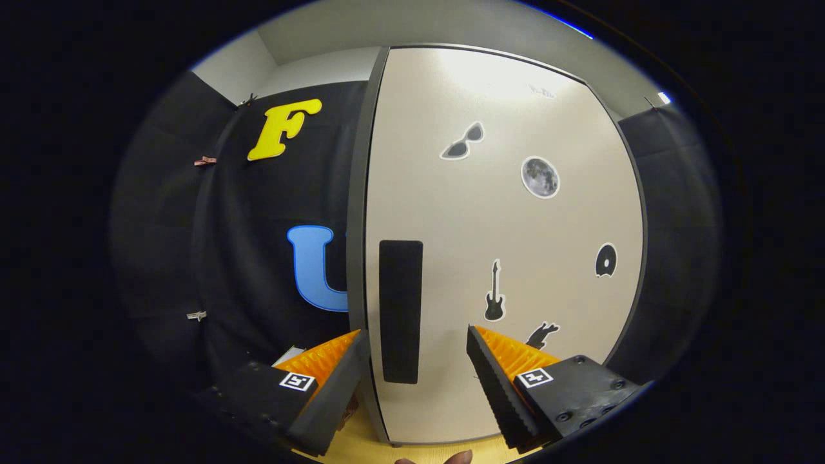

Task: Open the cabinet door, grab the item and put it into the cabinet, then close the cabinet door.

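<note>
Cabinet door (503, 212) fills the scene ahead, pale panel with dark edging, shut as far as the view tells. Dark vertical handle (400, 311) sits near the door's left edge. Gripper (417, 345) spread wide; the handle stands in the gap between the two fingers, neither finger touching it. Stickers on the door: sunglasses (462, 142), moon (540, 177), guitar (494, 291), a round dark disc (605, 260). Wooden surface (361, 444) below the fingers. A person's fingertips (445, 459) show at the bottom. The item to stow cannot be made out.
</note>
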`<move>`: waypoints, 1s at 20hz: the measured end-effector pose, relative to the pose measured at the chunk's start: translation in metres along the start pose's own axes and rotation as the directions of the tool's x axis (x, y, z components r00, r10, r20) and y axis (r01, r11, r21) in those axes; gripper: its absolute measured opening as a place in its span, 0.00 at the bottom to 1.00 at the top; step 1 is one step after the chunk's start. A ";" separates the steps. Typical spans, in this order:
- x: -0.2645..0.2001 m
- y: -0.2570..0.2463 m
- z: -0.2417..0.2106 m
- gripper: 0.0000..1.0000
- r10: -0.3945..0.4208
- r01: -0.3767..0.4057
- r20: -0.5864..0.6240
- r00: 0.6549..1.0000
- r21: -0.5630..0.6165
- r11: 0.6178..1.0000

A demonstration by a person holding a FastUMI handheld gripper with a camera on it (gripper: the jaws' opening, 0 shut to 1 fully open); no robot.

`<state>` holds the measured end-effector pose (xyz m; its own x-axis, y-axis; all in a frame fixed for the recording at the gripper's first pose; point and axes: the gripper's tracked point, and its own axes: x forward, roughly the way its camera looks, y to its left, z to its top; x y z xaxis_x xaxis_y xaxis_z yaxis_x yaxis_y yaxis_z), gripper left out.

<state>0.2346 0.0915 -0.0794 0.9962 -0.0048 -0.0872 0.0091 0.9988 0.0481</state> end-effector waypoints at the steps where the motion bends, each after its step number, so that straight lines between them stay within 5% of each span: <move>1: 0.006 0.002 -0.001 0.97 -0.001 0.001 0.003 1.000 0.007 1.000; 6: 0.022 0.013 0.011 0.70 -0.026 0.026 0.040 0.999 0.011 1.000; 9: 0.020 0.011 0.013 0.38 -0.038 0.037 0.040 0.998 0.021 0.999; 12: 0.018 0.010 0.010 0.18 -0.002 0.002 0.006 1.000 0.049 0.999; 20: -0.024 0.001 0.014 0.17 0.120 -0.119 -0.007 0.993 0.078 0.990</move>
<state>0.2118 0.0919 -0.0633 0.9894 0.1150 -0.0881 -0.1025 0.9854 0.1359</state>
